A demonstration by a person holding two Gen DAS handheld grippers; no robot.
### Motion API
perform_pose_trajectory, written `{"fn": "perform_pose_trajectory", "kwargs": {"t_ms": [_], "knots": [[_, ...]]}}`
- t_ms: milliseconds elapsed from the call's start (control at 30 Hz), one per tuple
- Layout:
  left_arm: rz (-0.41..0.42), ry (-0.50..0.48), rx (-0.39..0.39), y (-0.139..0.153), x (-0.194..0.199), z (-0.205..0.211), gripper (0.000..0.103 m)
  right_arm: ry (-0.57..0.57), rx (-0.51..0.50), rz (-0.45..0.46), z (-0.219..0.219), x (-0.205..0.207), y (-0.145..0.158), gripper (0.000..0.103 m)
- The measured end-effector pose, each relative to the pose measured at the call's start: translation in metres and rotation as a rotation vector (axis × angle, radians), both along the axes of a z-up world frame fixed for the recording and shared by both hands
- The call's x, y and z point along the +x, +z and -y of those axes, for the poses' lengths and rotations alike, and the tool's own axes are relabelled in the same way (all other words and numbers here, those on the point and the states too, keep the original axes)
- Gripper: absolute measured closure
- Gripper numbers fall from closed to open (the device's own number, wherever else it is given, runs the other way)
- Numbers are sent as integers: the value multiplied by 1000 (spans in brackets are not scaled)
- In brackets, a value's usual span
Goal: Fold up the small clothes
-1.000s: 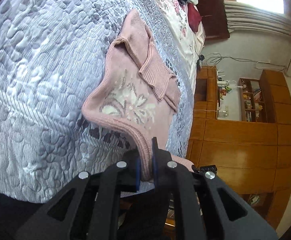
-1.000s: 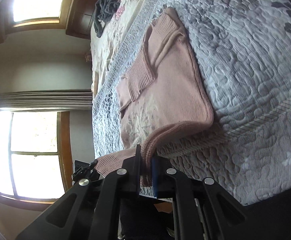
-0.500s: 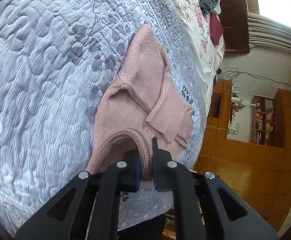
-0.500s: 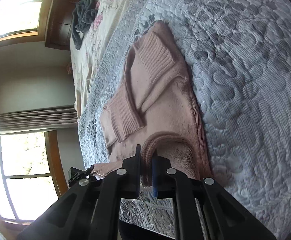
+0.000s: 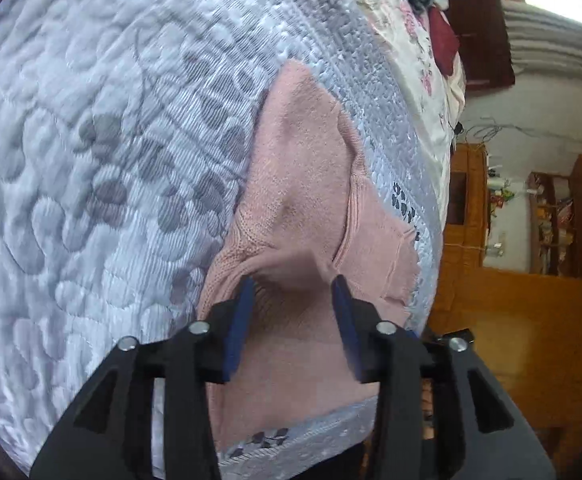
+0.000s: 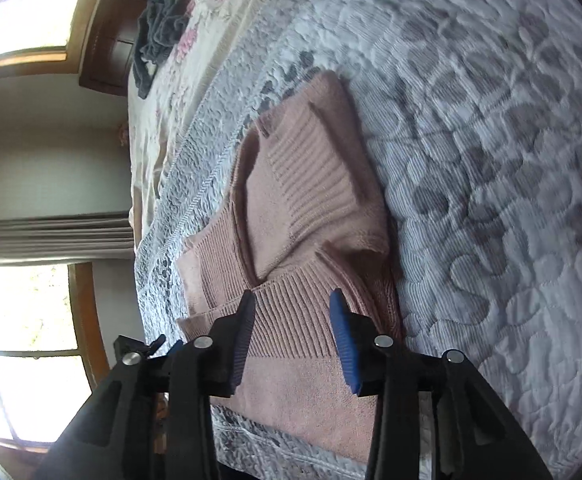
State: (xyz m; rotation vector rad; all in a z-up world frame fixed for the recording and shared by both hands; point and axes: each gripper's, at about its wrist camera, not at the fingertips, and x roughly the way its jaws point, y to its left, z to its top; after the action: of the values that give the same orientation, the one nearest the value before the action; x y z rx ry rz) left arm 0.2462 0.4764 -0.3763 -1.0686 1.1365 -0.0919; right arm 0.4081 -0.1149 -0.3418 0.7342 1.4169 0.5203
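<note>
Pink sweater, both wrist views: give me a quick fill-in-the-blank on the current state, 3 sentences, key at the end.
1. The pink sweater lies folded on a grey quilted ____.
2. The left gripper is ____, its blue pads apart over the knit.
3. The right gripper is open and holds ____.

Missing words: bedspread; open; nothing

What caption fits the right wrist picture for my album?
Open right gripper hovering over a folded pink sweater on a grey quilted bedspread.

home bedrm: quilted bed (image 5: 91, 140), wood cabinets (image 5: 531, 312)
</note>
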Motion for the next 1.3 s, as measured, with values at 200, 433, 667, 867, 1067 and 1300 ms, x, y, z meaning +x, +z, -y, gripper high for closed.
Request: {"fn": "perform_pose_trajectory", "kwargs": {"t_ms": [200, 433, 667, 867, 1067, 1300], "knots": [[50, -134, 196, 19, 7, 12, 46, 170, -222, 169, -26, -8, 15, 63], [-24, -224, 325, 1, 26, 30, 42, 219, -301, 179, -38, -12, -19, 62], [-41, -282, 424, -5, 31, 47, 91, 280, -369, 239, -51, -20, -19, 75], [59, -264, 489, 16, 16, 59, 95, 264, -410, 320, -48, -33, -3, 92], [164, -169, 457, 47, -4, 49, 96, 189, -391, 404, -38, -51, 29, 94], [261, -132, 436, 84, 8, 38, 96, 117, -376, 509, -39, -38, 77, 94]]}}
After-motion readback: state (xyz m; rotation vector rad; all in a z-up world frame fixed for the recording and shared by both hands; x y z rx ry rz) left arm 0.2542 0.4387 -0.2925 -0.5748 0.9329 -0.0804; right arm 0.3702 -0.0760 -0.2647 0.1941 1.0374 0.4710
